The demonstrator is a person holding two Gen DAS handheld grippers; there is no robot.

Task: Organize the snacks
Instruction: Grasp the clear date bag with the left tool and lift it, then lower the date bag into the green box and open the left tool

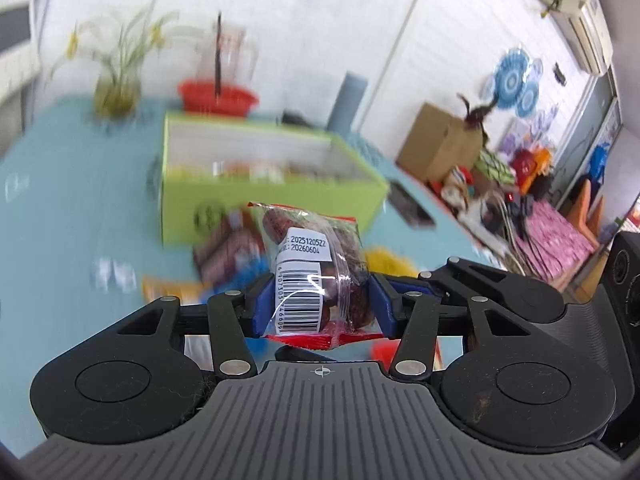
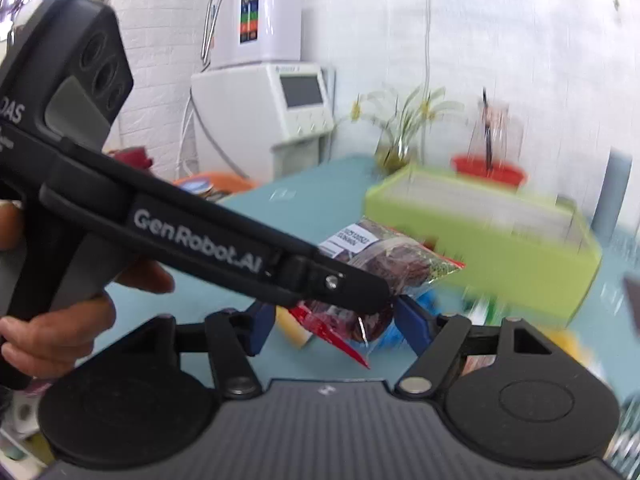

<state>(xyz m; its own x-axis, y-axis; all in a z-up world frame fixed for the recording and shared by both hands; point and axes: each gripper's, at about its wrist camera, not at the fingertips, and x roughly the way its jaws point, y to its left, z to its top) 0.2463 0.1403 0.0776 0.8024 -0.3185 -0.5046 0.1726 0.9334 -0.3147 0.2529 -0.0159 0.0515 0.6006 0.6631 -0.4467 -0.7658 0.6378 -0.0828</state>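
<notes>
My left gripper (image 1: 316, 296) is shut on a clear snack packet (image 1: 304, 260) of dark red dried fruit with a barcode label and red ends, and holds it above the teal table (image 1: 80, 200). In the right wrist view, the left gripper (image 2: 372, 300) crosses from the left with the same packet (image 2: 400, 256) in its tip. My right gripper (image 2: 338, 326) sits just below it. The packet's lower red end hangs between its blue pads, and the left pad stands apart from it. A lime-green open box (image 1: 272, 184) (image 2: 500, 248) stands behind on the table.
Loose snack packets lie blurred on the table before the box: a dark red one (image 1: 224, 248), a yellow one (image 1: 384, 260), an orange one (image 1: 168, 288). A red bowl (image 1: 218, 98) and a potted plant (image 1: 118, 92) stand behind the box. A hand (image 2: 60, 328) grips the left gripper's handle.
</notes>
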